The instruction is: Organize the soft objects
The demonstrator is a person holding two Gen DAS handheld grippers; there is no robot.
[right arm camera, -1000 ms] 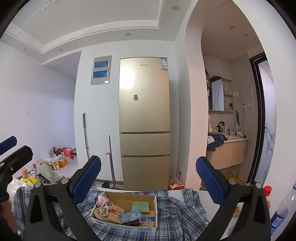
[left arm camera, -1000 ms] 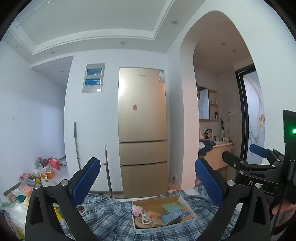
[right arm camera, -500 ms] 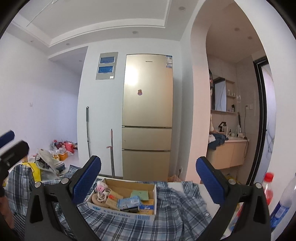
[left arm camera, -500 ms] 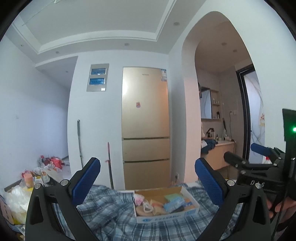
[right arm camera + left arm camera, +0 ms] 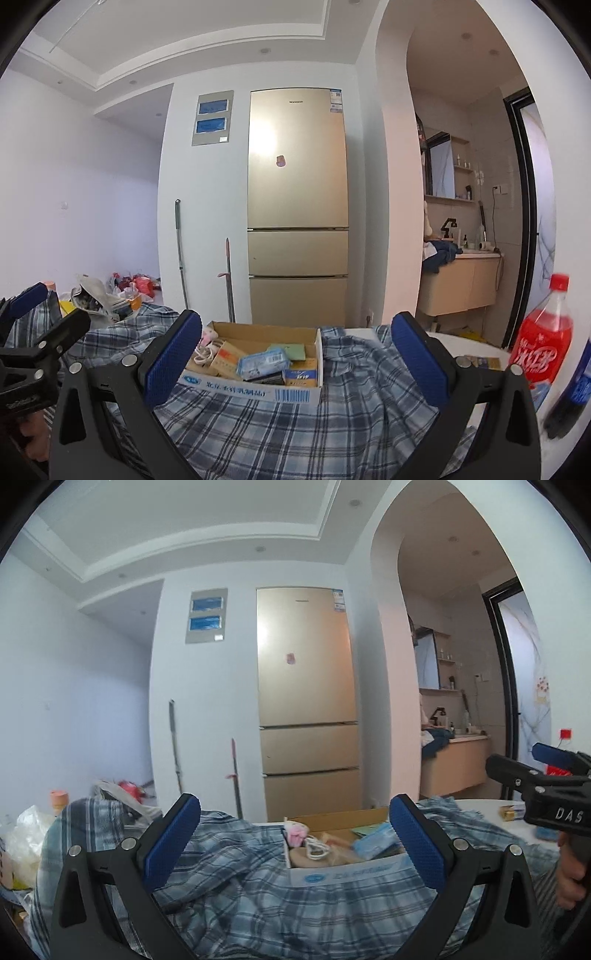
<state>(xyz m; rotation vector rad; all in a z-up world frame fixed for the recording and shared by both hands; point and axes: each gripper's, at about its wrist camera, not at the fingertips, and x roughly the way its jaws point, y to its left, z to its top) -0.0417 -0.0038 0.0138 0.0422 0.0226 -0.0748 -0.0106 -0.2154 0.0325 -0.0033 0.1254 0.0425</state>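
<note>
A blue plaid shirt (image 5: pixel 258 897) lies crumpled over the table and also shows in the right wrist view (image 5: pixel 295 432). My left gripper (image 5: pixel 293 843) is open and empty, held above the shirt. My right gripper (image 5: pixel 295 360) is open and empty above the shirt too. The right gripper shows at the right edge of the left wrist view (image 5: pixel 546 775), and the left gripper at the left edge of the right wrist view (image 5: pixel 33 332).
An open cardboard box (image 5: pixel 255 387) of small packets and a cable sits on the shirt; it also shows in the left wrist view (image 5: pixel 351 871). A red soda bottle (image 5: pixel 543 339) and a dark bottle (image 5: pixel 572 398) stand at the right. A gold fridge (image 5: pixel 297 206) stands behind. Bags and clutter (image 5: pixel 22 838) lie at the left.
Both grippers have tilted down and moved closer to the table, so more of the shirt and box shows. The soda bottle has come into the right wrist view. Both stay open.
</note>
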